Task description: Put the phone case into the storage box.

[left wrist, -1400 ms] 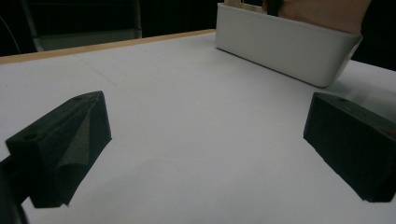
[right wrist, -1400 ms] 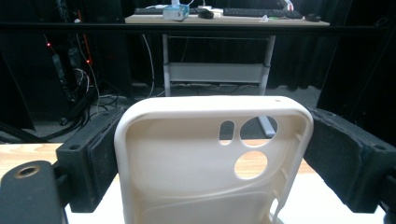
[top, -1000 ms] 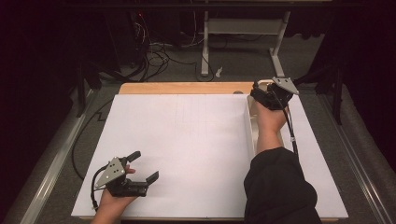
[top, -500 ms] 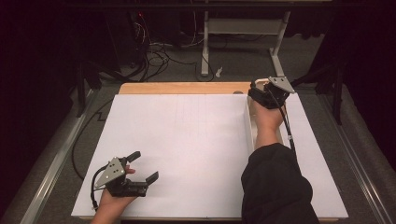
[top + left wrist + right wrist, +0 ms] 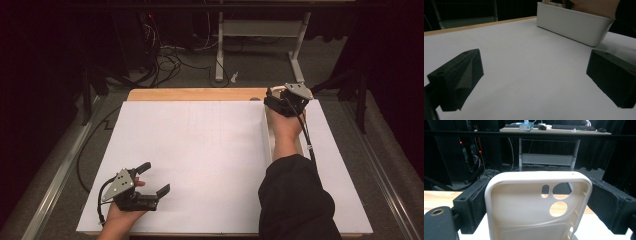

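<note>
My right gripper (image 5: 537,205) is shut on a cream phone case (image 5: 524,207), which stands upright between the jaws with its camera cut-outs at the upper right. From above, that gripper (image 5: 278,100) hovers at the far right of the table, over the far end of a narrow white bin (image 5: 267,131). The forearm hides most of the bin. The bin's white wall (image 5: 574,23) appears at the upper right of the left gripper view. My left gripper (image 5: 156,178) rests near the front left edge. It (image 5: 534,75) is open with only bare white sheet between its jaws.
A white sheet (image 5: 200,150) covers most of the wooden tabletop (image 5: 195,94). Beyond the far edge are cables on the floor (image 5: 170,55) and a desk frame (image 5: 260,30). A metal rail (image 5: 55,180) runs along the left side.
The right hand with the phone case has drifted slightly left above the bin. The left gripper has stayed put, still open.
</note>
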Motion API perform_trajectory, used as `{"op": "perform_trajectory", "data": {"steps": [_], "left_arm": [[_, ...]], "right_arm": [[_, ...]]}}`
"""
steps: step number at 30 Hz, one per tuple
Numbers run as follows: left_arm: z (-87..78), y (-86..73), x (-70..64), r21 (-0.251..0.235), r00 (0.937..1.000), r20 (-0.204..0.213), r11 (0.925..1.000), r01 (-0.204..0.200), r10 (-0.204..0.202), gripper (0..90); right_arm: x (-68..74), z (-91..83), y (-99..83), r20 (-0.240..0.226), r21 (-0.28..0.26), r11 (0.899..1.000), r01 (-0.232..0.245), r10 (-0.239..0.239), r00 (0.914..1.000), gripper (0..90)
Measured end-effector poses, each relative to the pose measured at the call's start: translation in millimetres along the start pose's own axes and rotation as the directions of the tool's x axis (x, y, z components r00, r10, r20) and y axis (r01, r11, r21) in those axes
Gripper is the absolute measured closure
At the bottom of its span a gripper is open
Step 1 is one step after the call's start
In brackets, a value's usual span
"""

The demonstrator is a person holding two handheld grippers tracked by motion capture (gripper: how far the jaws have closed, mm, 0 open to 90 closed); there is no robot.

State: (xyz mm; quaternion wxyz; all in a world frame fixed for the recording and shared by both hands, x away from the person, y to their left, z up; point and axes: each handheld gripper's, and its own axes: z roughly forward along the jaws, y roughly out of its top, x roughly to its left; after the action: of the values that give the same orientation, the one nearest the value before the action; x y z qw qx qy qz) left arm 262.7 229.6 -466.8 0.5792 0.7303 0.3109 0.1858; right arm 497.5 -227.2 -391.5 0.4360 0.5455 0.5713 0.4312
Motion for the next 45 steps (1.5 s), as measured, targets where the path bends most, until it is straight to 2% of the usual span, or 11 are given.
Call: {"op": "perform_trajectory", "data": {"steps": [8,17,25,30,37,42,45], "left_arm": [[1.0,0.5,-0.9,0.001,1.0,0.0,1.0,-0.004,0.004,2.1],[2.0,1.8,-3.5,0.0,0.9999,0.003,0.9999,-0.01,0.01,2.1],[2.1,1.5,-3.0,0.002,0.9999,0.001,0.9999,-0.012,0.012,2.2],[3.0,0.7,-2.5,0.006,0.9999,0.002,0.9999,-0.01,0.01,2.2],[3.6,0.6,-3.1,0.008,0.9999,0.003,0.9999,-0.012,0.012,2.3],[3.8,0.6,-3.3,0.011,0.9999,0.003,0.9998,-0.015,0.015,2.3],[3.7,0.5,-3.1,0.011,0.9999,0.002,0.9999,-0.013,0.013,2.3]], "right_arm": [[1.6,-6.3,2.1,-0.003,0.035,0.999,0.016,-0.016,0.9999,10.6],[5.2,-16.2,1.9,-0.011,0.064,0.996,0.061,-0.06,0.9981,11.4],[2.8,-13.1,2.3,-0.071,0.044,0.992,0.12,-0.117,0.9906,11.8],[-3.0,-9.9,1.4,-0.076,0.037,0.995,0.096,-0.093,0.9928,12.0],[-2.5,-9.9,0.9,-0.05,0.038,0.996,0.076,-0.074,0.996,11.9],[-6.9,-9.0,2.0,-0.01,0.037,0.999,-0.001,0.001,1.0,11.8],[-6.2,-7.2,1.6,0.003,0.028,1.0,-0.014,0.014,0.9999,11.7]]}}
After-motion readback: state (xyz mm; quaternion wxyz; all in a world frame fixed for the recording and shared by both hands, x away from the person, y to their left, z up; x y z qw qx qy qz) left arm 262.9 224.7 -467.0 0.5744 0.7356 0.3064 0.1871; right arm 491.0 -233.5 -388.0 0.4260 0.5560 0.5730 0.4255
